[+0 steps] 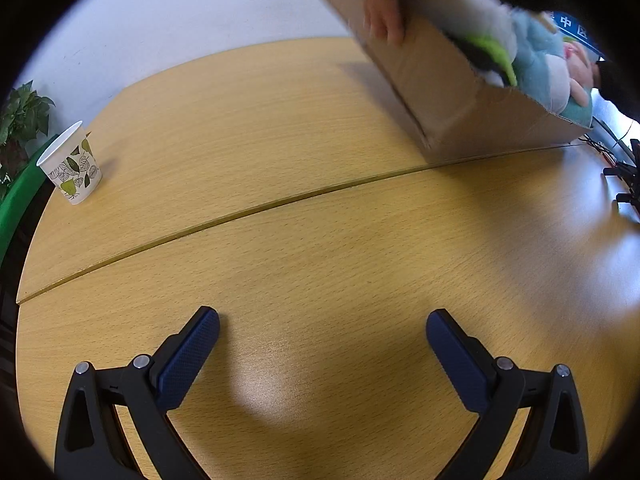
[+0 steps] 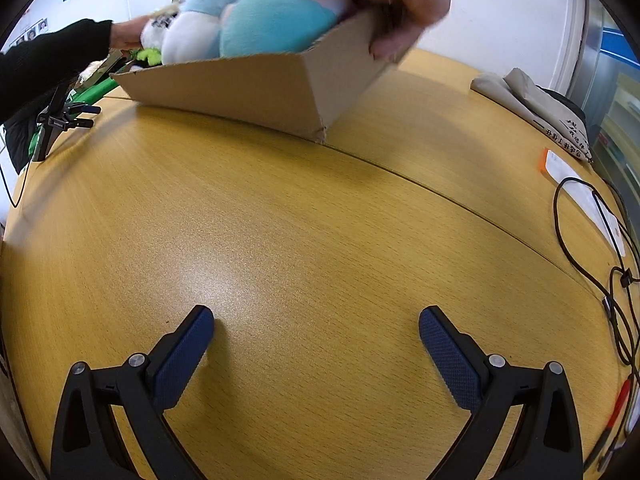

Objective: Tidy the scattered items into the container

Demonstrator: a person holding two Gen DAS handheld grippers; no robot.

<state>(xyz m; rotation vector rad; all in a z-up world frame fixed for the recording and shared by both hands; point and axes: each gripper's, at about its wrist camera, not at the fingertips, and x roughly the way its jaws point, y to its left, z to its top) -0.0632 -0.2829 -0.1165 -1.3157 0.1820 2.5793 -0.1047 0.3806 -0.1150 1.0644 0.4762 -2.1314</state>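
— So where do we stand with the tidying?

— Nothing is scattered yet, as far as I can see. A person's bare hand (image 1: 382,12) grips one wall of the cardboard box (image 1: 432,76), and another hand (image 2: 404,4) grips the opposite end; the box is tipped on one edge on the wooden table (image 1: 280,184). The soft toys (image 2: 256,20), a blue-and-white one and something green and white, are piled in it and bulging over the rim.

— And the tools?

— Both idle. The left gripper (image 1: 322,334) is spread wide over bare tabletop, pinching nothing. The right gripper (image 2: 316,332) is the same: fingers apart, nothing between them, low over the wood and well short of the box.

— What should they do now?

— Wait, I'd judge. Keep both back until the hands leave the box and whatever comes out has settled. Then take one toy at a time, pinching a firm part such as a limb or a fold; plush gives, so a shallow nip may slip.

— Anything to steer clear of?

— The paper cup (image 1: 71,164) at the far left edge, and the black cable (image 2: 580,240) on the right side. Neither looks like part of the job.
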